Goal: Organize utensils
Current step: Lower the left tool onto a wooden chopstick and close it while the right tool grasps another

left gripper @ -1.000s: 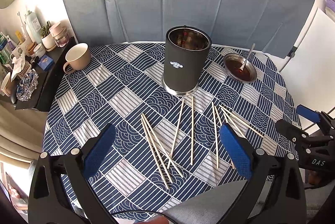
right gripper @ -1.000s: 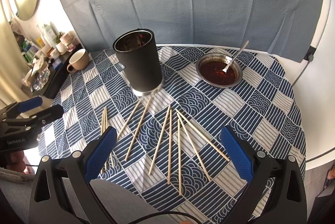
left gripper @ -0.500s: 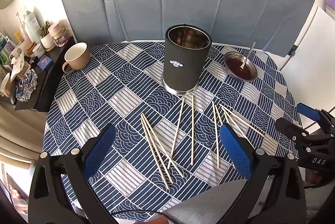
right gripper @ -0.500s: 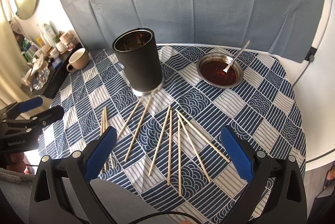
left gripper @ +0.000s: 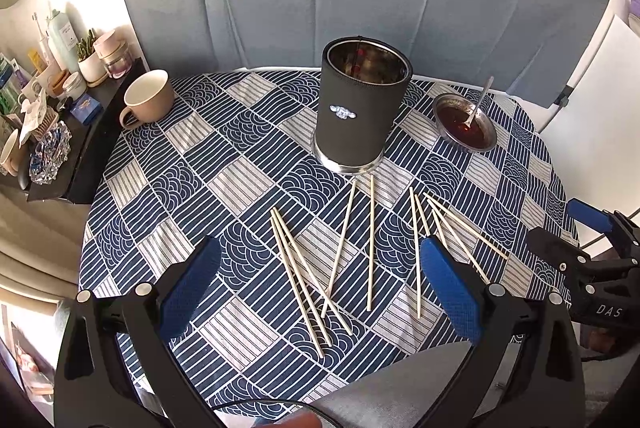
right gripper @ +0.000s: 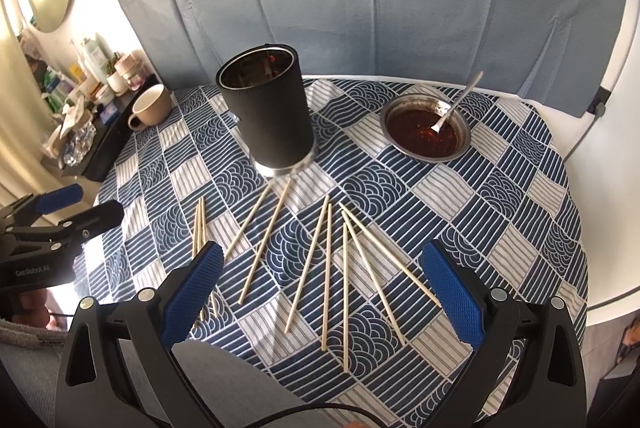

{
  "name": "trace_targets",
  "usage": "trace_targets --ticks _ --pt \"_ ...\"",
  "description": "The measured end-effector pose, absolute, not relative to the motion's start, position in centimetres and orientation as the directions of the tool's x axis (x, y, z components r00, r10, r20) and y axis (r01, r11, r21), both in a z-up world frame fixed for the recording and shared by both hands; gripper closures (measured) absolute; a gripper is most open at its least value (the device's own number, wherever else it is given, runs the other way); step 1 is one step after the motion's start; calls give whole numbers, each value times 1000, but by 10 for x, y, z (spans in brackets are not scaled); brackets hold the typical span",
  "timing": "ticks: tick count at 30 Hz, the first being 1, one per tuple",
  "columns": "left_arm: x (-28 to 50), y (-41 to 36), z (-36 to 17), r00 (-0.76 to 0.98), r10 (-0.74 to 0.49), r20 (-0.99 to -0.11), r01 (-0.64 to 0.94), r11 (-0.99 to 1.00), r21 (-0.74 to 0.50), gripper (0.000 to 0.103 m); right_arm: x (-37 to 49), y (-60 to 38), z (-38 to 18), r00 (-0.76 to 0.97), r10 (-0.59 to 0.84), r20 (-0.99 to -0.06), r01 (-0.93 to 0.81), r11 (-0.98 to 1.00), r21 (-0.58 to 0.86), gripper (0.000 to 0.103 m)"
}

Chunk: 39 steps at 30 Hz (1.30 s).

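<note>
None of the chopsticks (left gripper: 370, 244) has been collected yet, as far as these views show: all lie loose on the tabletop (left gripper: 180, 163), fanned across the lower middle of the frame in front of the black holder (left gripper: 362, 111). Whether anything already sits inside the holder I cannot tell; its shiny interior shows only reflections. So the job looks barely begun, with every stick left to pick up and drop into the cylinder.

Both tools hang above the near edge with their blue-padded jaws spread wide and nothing between them: the left tool (left gripper: 320, 288) over the sticks at lower centre, the right tool (right gripper: 322, 292) likewise.

Thin, pale wooden sticks, these; in the right wrist view three lie together at centre left, two slant up toward the holder's base, and the remaining ones splay out at centre right, some crossing. Upright at upper centre, the holder has a steel rim and base
</note>
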<state>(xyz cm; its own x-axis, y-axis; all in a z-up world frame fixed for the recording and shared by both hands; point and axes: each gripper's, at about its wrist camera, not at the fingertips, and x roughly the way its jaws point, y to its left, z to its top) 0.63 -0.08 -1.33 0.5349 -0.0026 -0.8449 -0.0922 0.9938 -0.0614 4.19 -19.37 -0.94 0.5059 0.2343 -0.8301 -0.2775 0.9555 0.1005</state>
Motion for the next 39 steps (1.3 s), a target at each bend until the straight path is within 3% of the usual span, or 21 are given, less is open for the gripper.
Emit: trace_targets --ticks 25,32,39 --pt "32 21 -49 402 21 -915 -166 985 -50 6 72 -189 -50 400 217 -890 -321 943 85 8" --pt "49 15 -78 359 48 -932 -87 996 17 6 78 -188 -83 317 220 -923 -330 938 110 8" --pt "61 -4 -118 279 -24 -960 5 1000 -23 6 76 -189 -104 304 171 -937 -322 944 68 9"
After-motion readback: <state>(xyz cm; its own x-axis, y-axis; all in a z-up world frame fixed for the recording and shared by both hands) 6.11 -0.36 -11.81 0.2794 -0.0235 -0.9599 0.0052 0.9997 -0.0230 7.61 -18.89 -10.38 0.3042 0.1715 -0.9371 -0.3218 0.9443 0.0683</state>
